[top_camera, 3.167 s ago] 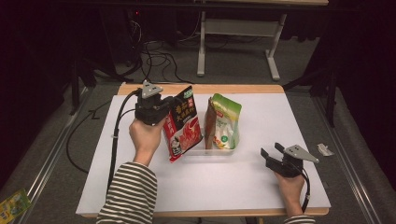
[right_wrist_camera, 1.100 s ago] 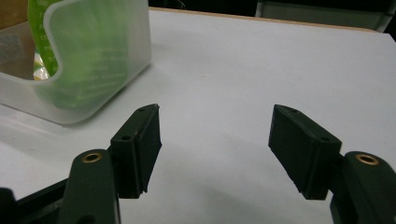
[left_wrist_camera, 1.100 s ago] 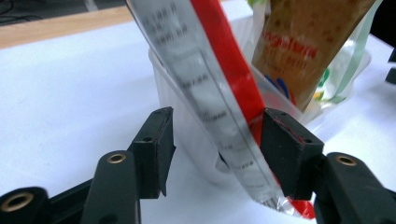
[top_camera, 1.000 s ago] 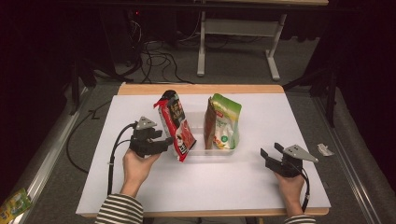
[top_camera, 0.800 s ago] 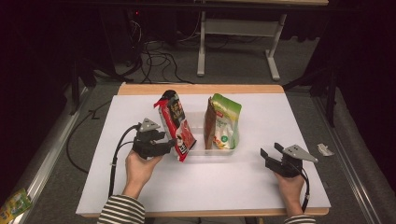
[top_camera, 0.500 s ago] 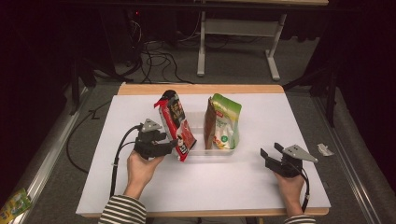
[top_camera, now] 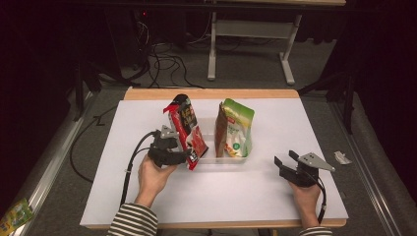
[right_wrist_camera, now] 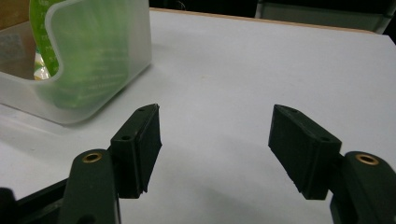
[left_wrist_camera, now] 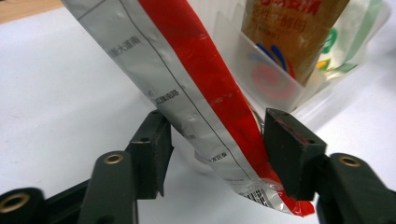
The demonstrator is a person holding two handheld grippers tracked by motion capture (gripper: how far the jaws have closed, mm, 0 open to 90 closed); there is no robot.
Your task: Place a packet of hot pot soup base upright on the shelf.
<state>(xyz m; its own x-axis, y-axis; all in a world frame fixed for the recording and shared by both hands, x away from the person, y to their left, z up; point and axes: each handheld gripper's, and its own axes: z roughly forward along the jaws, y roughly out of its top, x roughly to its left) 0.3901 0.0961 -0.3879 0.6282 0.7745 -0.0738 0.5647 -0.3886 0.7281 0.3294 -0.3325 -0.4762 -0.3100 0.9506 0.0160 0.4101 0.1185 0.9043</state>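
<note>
White bench (top_camera: pixel 147 196) under me. On it the clear tub (top_camera: pixel 223 158) holds a green pouch (top_camera: pixel 236 129), upright. The red pouch (top_camera: pixel 187 130) leans at the tub's left end, long axis steep, top tilted away; its print is too small to read. My left gripper (left_wrist_camera: pixel 215 140) jaws stand wide around its lower corner, right pad touching. My right gripper (right_wrist_camera: pixel 215 149) jaws gape, empty.

The red pouch (left_wrist_camera: pixel 205 88) is showing glossy foil, the bin (right_wrist_camera: pixel 100 60) is looking like frosted translucent plastic, and the worktop (top_camera: pixel 255 196) is lying matt white.
</note>
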